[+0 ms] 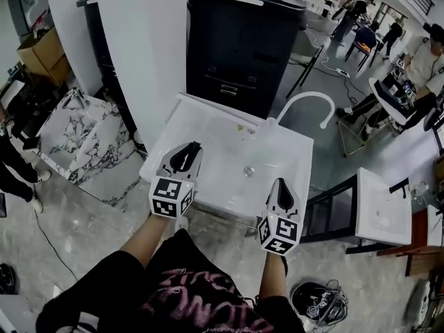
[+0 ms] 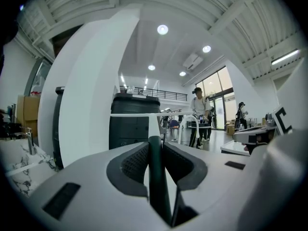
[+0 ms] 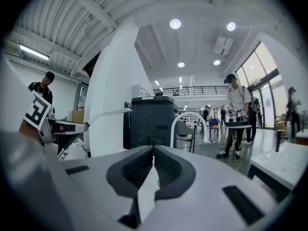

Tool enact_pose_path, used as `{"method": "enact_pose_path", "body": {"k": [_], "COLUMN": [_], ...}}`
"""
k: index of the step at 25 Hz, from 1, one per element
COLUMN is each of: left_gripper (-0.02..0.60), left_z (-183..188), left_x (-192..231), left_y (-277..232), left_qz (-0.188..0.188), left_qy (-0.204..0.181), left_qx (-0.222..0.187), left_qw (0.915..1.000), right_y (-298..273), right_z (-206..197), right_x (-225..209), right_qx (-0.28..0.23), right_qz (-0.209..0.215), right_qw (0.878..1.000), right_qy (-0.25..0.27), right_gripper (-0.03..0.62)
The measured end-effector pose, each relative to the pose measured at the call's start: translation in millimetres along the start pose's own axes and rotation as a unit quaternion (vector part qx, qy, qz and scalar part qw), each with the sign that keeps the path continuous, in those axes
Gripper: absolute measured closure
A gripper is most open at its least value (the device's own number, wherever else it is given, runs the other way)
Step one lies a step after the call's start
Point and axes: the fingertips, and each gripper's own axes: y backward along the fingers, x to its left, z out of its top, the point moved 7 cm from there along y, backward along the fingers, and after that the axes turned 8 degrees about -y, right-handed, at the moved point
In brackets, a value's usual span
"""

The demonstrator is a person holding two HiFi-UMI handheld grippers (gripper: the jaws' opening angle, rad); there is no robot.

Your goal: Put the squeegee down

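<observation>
My left gripper (image 1: 189, 151) hovers over the left part of the white sink (image 1: 208, 113). It is shut on a thin dark bar, the squeegee (image 2: 155, 177), which stands upright between its pads (image 2: 132, 163). Only this narrow dark edge of the squeegee (image 1: 186, 159) shows; the rest is hidden by the jaws. My right gripper (image 1: 280, 183) is above the sink's near right rim, and its jaws are shut with their tips (image 3: 153, 149) touching and nothing between them.
A white arched faucet (image 1: 305, 100) rises at the sink's back right, and a drain (image 1: 249, 171) sits mid-basin. Behind stand a black cabinet (image 1: 243, 40) and a white column (image 1: 142, 47). A second white sink (image 1: 378, 210) stands to the right, a marble slab (image 1: 76, 141) to the left.
</observation>
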Motion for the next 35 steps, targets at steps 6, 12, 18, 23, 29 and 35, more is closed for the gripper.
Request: {"method": "enact_pose_path", "body": {"k": [6, 12, 18, 23, 29, 35], "left_gripper": [0.487, 0.487, 0.487, 0.488, 0.487, 0.486], "left_z": [-7.7, -14.5, -13.9, -13.1, -20.0, -22.8], "left_x": [21.5, 48.2, 74.6, 88.4, 100.7, 117.0], "left_y": [-20.4, -46.4, -73.2, -91.4, -109.9, -127.5], "left_qz": [0.000, 0.000, -0.014, -0.025, -0.041, -0.054], "left_qy": [-0.001, 0.007, 0.010, 0.009, 0.014, 0.016], "left_qx": [0.008, 0.017, 0.020, 0.016, 0.024, 0.024], "left_qw": [1.0000, 0.9998, 0.9997, 0.9995, 0.9988, 0.9981], "right_y": [-34.0, -69.8, -102.8, -124.9, -144.7, -165.1], "right_z": [-0.2, 1.3, 6.9, 10.9, 11.8, 20.2], "right_x": [11.7, 22.8, 35.9, 47.6, 61.1, 74.5], "right_qx": [0.005, 0.015, 0.019, 0.017, 0.025, 0.018], "right_qz": [0.006, 0.003, -0.006, -0.011, -0.022, -0.029], "right_qw": [1.000, 1.000, 1.000, 1.000, 0.999, 0.999], "right_qy": [0.003, 0.004, 0.008, 0.011, 0.011, 0.009], "right_gripper": [0.572, 0.572, 0.572, 0.572, 0.572, 0.572]}}
